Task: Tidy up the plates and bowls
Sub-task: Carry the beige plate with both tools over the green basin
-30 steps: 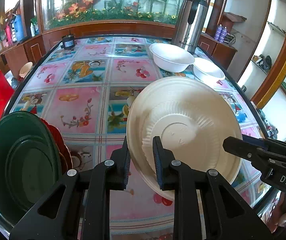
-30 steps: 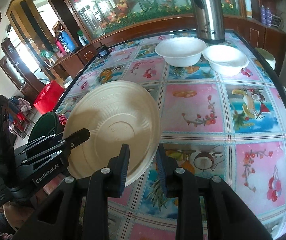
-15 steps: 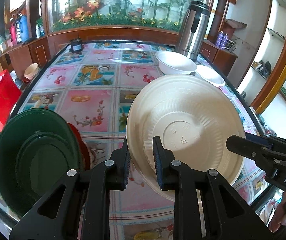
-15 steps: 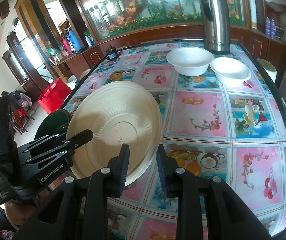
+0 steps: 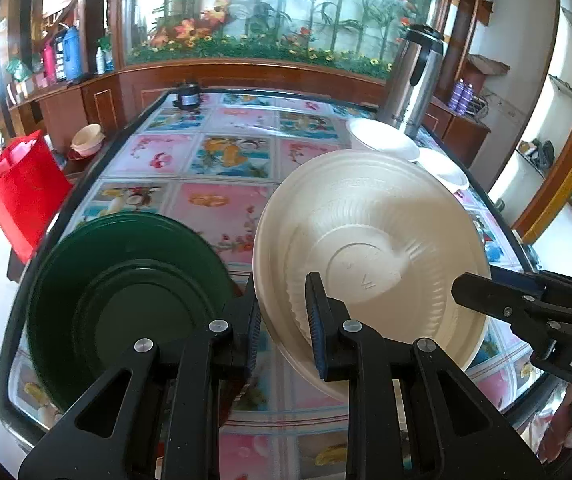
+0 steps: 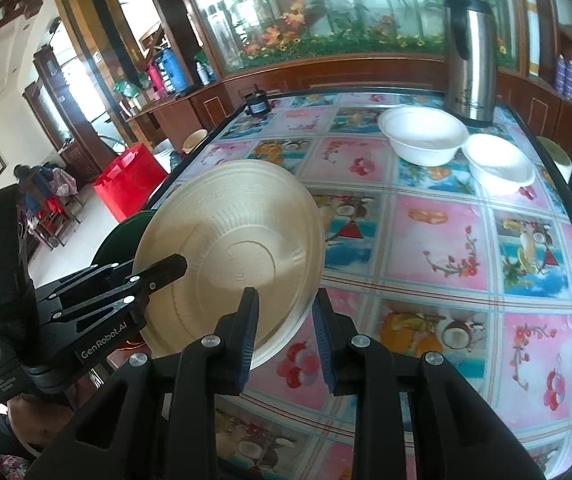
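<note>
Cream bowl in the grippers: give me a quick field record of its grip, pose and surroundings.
held item: cream ribbed disposable bowl
left gripper: shut on its rim
right gripper: astride the rim, grip unclear
pose: on edge, underside toward both cameras
beside it: dark green plastic plate at table's near left
far end: two white bowls, steel flask

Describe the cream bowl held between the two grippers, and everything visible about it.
The cream bowl is round and matte, apparently paper pulp or foam, with a ribbed wall, a flat circular base bearing faint embossed marks, and a wide rim. It is tilted on edge above the table, underside toward both cameras. The left gripper pinches its lower rim, one finger on each side. The right gripper straddles the opposite rim; whether its pads touch is unclear. A green dish sits beside it to the left.
</note>
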Demonstrator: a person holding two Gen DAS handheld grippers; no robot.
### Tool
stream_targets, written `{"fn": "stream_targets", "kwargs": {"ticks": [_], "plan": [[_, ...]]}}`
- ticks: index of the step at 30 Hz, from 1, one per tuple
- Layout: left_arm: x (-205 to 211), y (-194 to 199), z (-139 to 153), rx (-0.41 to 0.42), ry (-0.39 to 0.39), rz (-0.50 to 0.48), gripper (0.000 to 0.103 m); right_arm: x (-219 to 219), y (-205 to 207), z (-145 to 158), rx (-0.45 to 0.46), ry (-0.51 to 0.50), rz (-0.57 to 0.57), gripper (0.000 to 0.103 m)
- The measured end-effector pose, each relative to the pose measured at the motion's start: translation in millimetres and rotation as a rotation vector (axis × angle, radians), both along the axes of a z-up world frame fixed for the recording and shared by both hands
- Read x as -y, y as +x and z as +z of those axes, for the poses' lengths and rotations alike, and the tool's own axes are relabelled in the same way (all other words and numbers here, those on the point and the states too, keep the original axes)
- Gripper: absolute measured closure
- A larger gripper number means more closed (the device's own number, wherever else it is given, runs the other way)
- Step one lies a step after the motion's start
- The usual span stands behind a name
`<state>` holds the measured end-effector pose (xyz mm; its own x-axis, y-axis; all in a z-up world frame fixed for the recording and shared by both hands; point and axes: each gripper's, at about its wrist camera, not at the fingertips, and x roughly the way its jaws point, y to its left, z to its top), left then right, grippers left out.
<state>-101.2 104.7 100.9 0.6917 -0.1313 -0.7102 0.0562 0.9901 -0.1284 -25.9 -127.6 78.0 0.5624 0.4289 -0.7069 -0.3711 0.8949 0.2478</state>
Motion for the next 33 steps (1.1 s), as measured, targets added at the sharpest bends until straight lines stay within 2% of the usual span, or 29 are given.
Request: {"fn": "stream_targets", "kwargs": {"ticks": [17, 25, 33], "plan": [[-83.4, -18.4, 1.6, 0.004, -0.026, 0.152, 0.082, -82.8, 9.4, 10.3, 0.020, -0.046, 0.165, 0.067], [-117.6, -26.0, -12.4, -0.029, -0.023, 0.222, 0.082, -131.3, 16.8, -6.1, -0.019, -0.096, 0.253, 0.064], [-132.9, -27.8, -30.8, -0.073, -0.006, 0.240, 0.082, -154.1, 19.1, -28.6, -0.083, -0.128, 0.296, 0.062]]}}
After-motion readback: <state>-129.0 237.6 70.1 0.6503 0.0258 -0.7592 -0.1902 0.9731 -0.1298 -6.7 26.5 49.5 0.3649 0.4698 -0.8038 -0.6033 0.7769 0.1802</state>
